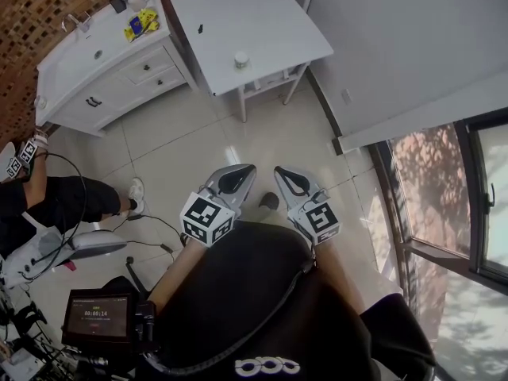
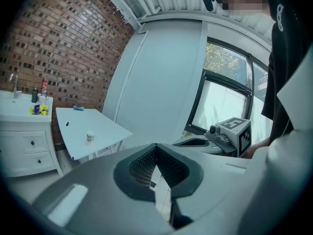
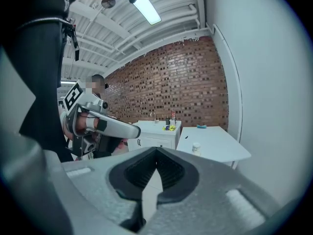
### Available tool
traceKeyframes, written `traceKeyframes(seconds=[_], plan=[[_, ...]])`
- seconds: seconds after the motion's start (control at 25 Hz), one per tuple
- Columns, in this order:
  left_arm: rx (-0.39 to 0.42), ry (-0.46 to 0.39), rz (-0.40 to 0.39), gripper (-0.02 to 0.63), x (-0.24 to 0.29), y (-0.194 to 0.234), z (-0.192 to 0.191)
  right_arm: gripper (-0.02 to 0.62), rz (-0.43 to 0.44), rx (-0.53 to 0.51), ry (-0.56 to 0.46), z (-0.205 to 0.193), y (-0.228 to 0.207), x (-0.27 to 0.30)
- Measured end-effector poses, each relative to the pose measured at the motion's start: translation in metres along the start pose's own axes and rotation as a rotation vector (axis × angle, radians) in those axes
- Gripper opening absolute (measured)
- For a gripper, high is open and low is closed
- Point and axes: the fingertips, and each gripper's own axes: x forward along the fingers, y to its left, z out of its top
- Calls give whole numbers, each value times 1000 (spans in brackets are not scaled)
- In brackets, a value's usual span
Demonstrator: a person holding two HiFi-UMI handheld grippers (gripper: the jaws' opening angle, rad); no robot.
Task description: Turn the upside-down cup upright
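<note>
- The white bench [image 1: 262, 22] stands across the tiled floor, well apart from both grippers, so the step in hand is, I judge, the approach: walk up square to its near edge so the reach stays short.
- The left gripper [image 1: 236, 179] and the right gripper [image 1: 287, 181] are held close to the body, side by side. Each has its jaws together at the tips with nothing between them.
- One gripper should do. Its jaws need to part before they get to the cup, not at it.
- A light cup likely tips or skids if nudged. It is best to come in level from the side, take it around the middle of its wall, and squeeze gently so it does not crumple.
- Lift it clear of the bench before rolling the wrist over, then set it down flat and let go.
- The cup [image 1: 241, 59] stands alone close to the bench's near edge, somewhat toward the near left corner.
- It is small and pale, with a dark print on its side [image 2: 90, 137]. Its top looks like a closed disc, which fits a base-up cup, though it is too small to be sure.
</note>
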Motion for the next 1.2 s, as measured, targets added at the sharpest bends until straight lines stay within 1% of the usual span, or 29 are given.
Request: traceKeyframes(seconds=[0.56, 0.8, 1.2], plan=[[-24, -3, 0, 14, 3, 5, -4, -8, 19, -11, 16, 0, 0, 8], [-30, -5, 1, 14, 3, 6, -4, -8, 25, 2, 22, -9, -2, 8], [-41, -11, -1, 14, 1, 4, -6, -8, 40, -5, 40, -13, 3, 10]])
